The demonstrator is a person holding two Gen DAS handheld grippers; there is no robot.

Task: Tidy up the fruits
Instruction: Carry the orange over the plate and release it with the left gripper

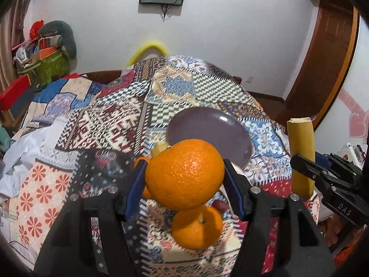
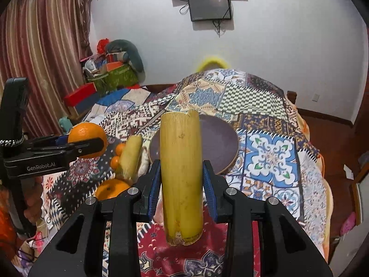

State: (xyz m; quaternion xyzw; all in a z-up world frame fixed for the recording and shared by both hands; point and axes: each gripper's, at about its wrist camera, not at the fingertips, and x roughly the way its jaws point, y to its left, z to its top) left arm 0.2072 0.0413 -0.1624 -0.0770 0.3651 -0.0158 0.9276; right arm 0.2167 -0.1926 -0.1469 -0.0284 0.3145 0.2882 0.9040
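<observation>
Fruits: one big orange (image 1: 184, 174) sits clamped between the blue pads of the left hand-held gripper (image 1: 184, 177), lifted above the patchwork quilt (image 1: 110, 120) on the bed. One yellow banana piece (image 2: 181, 177), both ends cut off, stands upright, pinched by the right hand-held gripper (image 2: 182, 189) at a narrow spread, also off the quilt.

Count on the quilt: one more large orange (image 1: 198, 227) right under the held one, partly hidden by it. Two small oranges (image 2: 117, 154) beside a second yellow banana piece (image 2: 132, 157), which is blurred. So three banana-or-orange groups: two banana pieces, two large oranges, two small ones. A reddish fruit (image 1: 219, 205) peeks out behind the left pad, too hidden to name.

One purple plate (image 2: 221, 143) lies empty on the quilt beyond both grippers, its near rim covered by the held fruit in each view.

A person's fingers (image 2: 32, 205) show at the left gripper's handle, cut by the frame edge. A yellow curved thing (image 1: 147, 49) behind the bed is blurred, can't tell what.
</observation>
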